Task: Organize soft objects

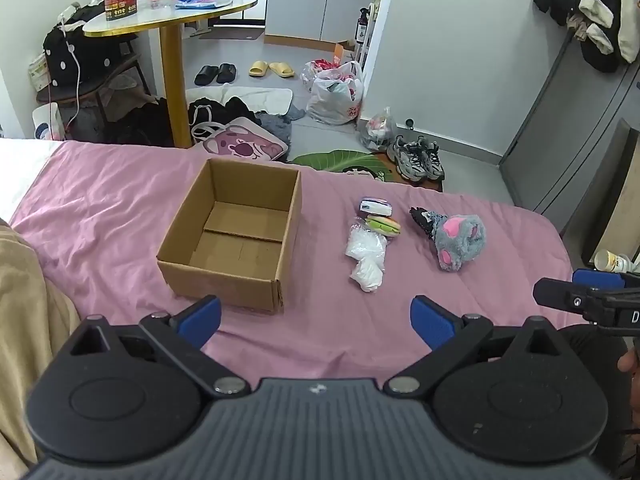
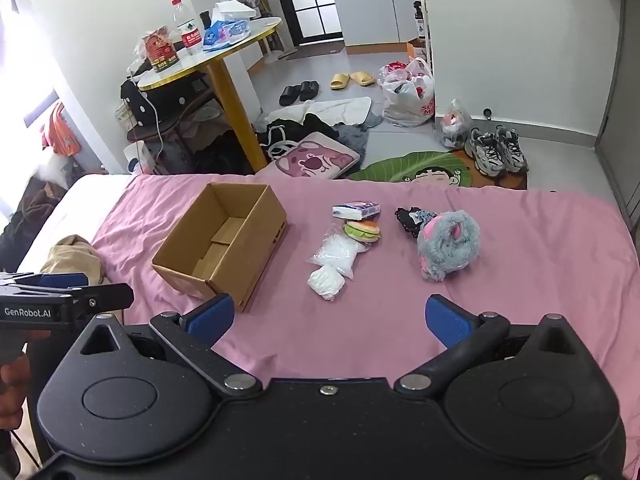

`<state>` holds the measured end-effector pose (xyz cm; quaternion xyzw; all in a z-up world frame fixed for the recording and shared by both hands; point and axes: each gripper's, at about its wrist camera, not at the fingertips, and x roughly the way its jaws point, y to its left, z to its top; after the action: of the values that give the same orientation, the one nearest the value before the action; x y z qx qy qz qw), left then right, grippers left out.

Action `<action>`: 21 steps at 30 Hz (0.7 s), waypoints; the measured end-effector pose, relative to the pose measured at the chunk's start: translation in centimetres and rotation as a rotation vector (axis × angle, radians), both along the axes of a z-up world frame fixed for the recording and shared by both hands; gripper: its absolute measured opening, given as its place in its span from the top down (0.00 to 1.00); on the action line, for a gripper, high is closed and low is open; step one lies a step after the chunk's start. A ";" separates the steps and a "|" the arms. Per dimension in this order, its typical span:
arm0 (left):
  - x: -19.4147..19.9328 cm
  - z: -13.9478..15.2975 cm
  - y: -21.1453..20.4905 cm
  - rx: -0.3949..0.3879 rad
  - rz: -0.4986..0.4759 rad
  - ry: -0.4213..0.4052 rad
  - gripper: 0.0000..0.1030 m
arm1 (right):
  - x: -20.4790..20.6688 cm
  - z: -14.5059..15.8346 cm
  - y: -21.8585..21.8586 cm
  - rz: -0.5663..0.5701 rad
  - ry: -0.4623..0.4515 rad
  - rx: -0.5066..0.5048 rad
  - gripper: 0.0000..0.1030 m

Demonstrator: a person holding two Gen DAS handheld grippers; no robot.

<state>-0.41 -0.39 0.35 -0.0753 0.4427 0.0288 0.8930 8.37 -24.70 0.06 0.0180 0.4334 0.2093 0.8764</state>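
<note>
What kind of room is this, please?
Likely a lived-in bedroom or small studio flat: a bed under a pink wrinkled sheet, yellow rubber slippers on the grey floor, white kitchen cabinets beyond.

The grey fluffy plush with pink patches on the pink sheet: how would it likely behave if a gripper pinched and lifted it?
The grey plush looks thick-furred and stuffed, so it would probably squash under the pads and feel light for its bulk. Its rounded, lumpy shape suggests it may sag or swing rather than hold its pose. The dark piece touching it might be attached and trail along; that cannot be told.

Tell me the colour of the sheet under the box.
Pink sheet, clearest in the right wrist view.
</note>
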 end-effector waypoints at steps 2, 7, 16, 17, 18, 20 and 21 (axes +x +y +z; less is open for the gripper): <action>0.1 0.1 0.2 -0.015 0.004 0.000 0.02 | -0.2 0.1 0.1 0.001 -0.001 -0.002 0.00; 0.0 0.2 0.2 -0.013 0.011 0.007 0.02 | -1.0 0.2 0.3 0.001 -0.015 -0.009 0.00; -0.2 0.4 0.4 -0.010 0.011 0.004 0.01 | -0.9 0.3 0.1 -0.015 -0.009 0.001 0.00; -0.3 0.4 0.5 -0.011 0.012 0.003 0.01 | -0.9 0.3 0.1 -0.013 -0.008 0.001 0.00; -0.3 0.4 0.6 -0.012 0.011 0.002 0.01 | -0.9 0.3 0.1 -0.011 -0.009 0.000 0.00; -0.3 0.4 0.6 -0.011 0.012 0.003 0.01 | -0.9 0.3 0.1 -0.010 -0.010 0.000 0.00; -0.4 0.4 0.6 -0.010 0.014 0.004 0.01 | -0.9 0.3 0.1 -0.013 -0.009 0.002 0.00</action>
<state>-0.77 0.19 0.74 -0.0827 0.4441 0.0328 0.8916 7.44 -24.58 0.33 0.0210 0.4291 0.2040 0.8797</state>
